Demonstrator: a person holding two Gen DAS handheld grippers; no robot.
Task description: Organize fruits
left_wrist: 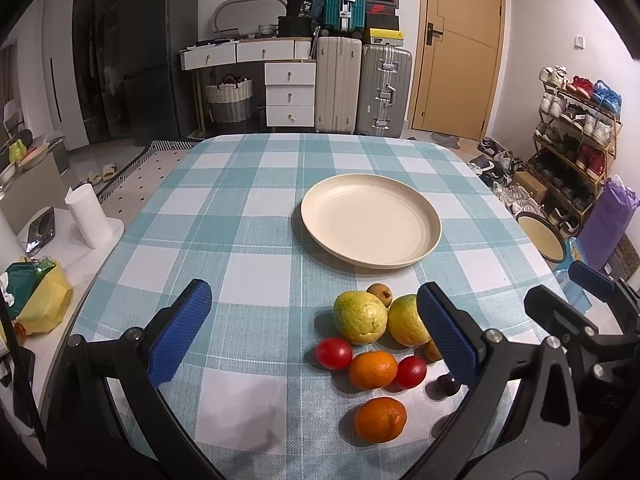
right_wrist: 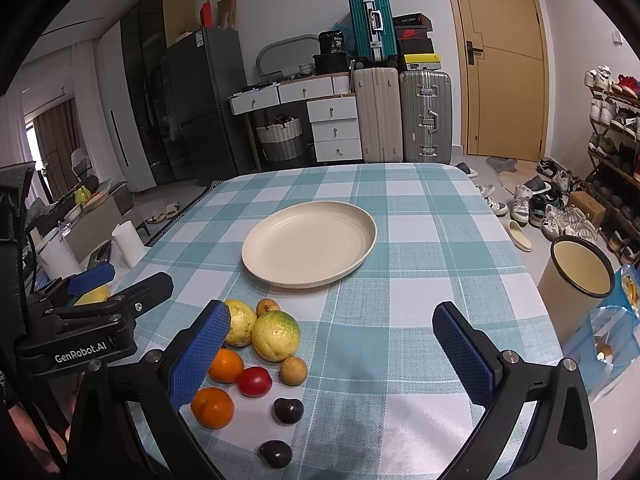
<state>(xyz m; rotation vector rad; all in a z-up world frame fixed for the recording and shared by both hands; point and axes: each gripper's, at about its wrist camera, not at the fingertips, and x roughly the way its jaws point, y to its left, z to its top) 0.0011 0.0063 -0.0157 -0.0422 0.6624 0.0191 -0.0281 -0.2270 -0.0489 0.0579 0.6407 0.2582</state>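
Fruit cluster sits on the near part of the checked tablecloth (right_wrist: pixel 420 216), just near of the empty cream plate (right_wrist: pixel 309 246), none on the plate. Count from the right wrist view: two yellow-green guavas (right_wrist: pixel 276 335), side by side and bumpy-skinned; two oranges (right_wrist: pixel 212 407); one red tomato (right_wrist: pixel 254 381) visible here, the left wrist view shows two (left_wrist: pixel 334 353); two small tan-brown round fruits (right_wrist: pixel 293 371), one near of the guavas, one far of them; two dark purple plums (right_wrist: pixel 287 411) nearest the camera. Pieces mostly touching or just beside each other; the plums lie slightly apart. Left gripper (left_wrist: pixel 316 334) has its jaws spread wide, nothing between them, its right pad overlapping the guava in view. Right gripper (right_wrist: pixel 332 356) likewise spread and empty, over bare cloth right of the fruit. Readable text: "GenRobot.AI" on the left gripper body (right_wrist: pixel 80 354).
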